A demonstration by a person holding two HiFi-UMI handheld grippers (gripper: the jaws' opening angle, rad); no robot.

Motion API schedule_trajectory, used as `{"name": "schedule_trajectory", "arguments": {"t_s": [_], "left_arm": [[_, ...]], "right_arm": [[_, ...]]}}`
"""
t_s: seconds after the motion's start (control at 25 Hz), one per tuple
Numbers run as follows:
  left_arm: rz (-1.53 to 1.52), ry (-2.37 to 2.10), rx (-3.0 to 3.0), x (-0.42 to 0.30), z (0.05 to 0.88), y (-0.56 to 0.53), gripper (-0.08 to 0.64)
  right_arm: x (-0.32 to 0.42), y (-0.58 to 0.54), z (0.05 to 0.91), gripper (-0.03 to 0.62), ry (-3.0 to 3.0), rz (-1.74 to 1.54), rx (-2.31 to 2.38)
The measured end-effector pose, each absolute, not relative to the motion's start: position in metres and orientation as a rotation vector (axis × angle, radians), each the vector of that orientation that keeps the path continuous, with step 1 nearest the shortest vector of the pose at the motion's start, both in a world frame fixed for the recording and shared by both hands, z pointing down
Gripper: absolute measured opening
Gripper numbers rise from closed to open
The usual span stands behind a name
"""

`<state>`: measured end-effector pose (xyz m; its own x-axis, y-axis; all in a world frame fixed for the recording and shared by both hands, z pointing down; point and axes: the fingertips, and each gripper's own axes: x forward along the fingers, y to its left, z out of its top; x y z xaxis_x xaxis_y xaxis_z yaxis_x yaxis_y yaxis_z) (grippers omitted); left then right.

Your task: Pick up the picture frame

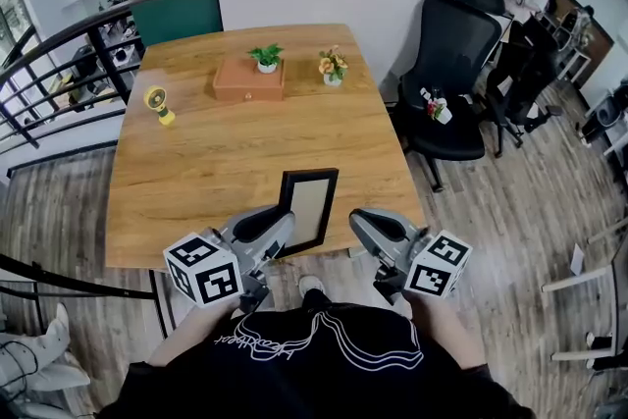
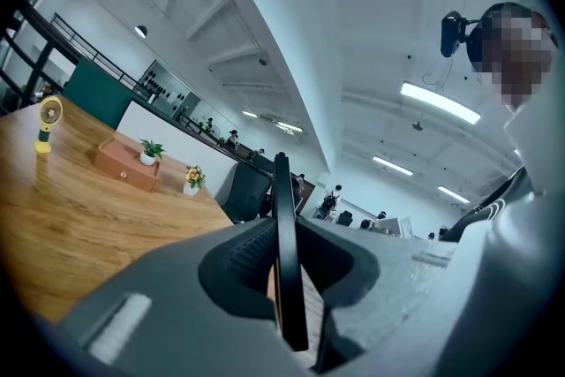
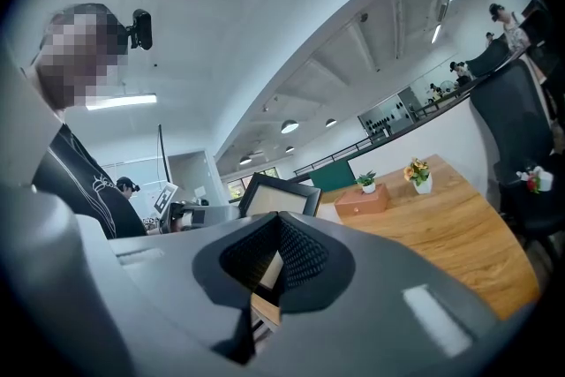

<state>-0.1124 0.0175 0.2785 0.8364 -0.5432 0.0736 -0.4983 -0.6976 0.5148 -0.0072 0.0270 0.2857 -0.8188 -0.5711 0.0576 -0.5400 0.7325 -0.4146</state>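
The picture frame (image 1: 309, 209), black-rimmed with a pale beige inside, is held upright over the near edge of the wooden table (image 1: 216, 162). My left gripper (image 1: 285, 231) is shut on its lower left side. In the left gripper view the frame (image 2: 284, 216) runs edge-on between the ribbed pads (image 2: 252, 256), which press on it. My right gripper (image 1: 361, 223) hangs just right of the frame, shut with nothing in it. In the right gripper view its jaws (image 3: 279, 247) meet, and the frame (image 3: 281, 194) shows beyond them to the left.
Farther back on the table stand a brown box (image 1: 249, 79) with a small potted plant (image 1: 266, 57) on it, a flower pot (image 1: 333, 66) and a yellow mini fan (image 1: 158, 103). A black office chair (image 1: 451, 64) stands at the right. Railings and people are behind.
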Motion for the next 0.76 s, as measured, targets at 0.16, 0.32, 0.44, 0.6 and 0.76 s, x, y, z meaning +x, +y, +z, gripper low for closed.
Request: {"name": "schedule_trajectory", "arguments": {"t_s": [0.16,0.32,0.44,0.6,0.76], "left_arm": [[-0.124,-0.786,2.472,-0.122,0.278,0.026,0.078],[-0.138,-0.805,2.454,-0.130,0.279,0.030,0.078],[-0.144,-0.812,2.448,-0.132,0.280,0.034,0.078],[-0.143,-0.823,2.445,-0.135,0.280,0.036,0.078],[-0.145,-0.836,2.438,-0.138,0.281,0.036,0.078]], "right_arm": [[-0.013,0.033,0.287,0.023,2.861,-0.664,-0.906],[-0.021,0.036,0.287,0.023,2.877,-0.662,-0.881],[-0.024,0.038,0.288,0.023,2.883,-0.668,-0.870],[-0.027,0.038,0.289,0.023,2.885,-0.676,-0.856],[-0.030,0.037,0.291,0.023,2.890,-0.681,-0.844]]}}
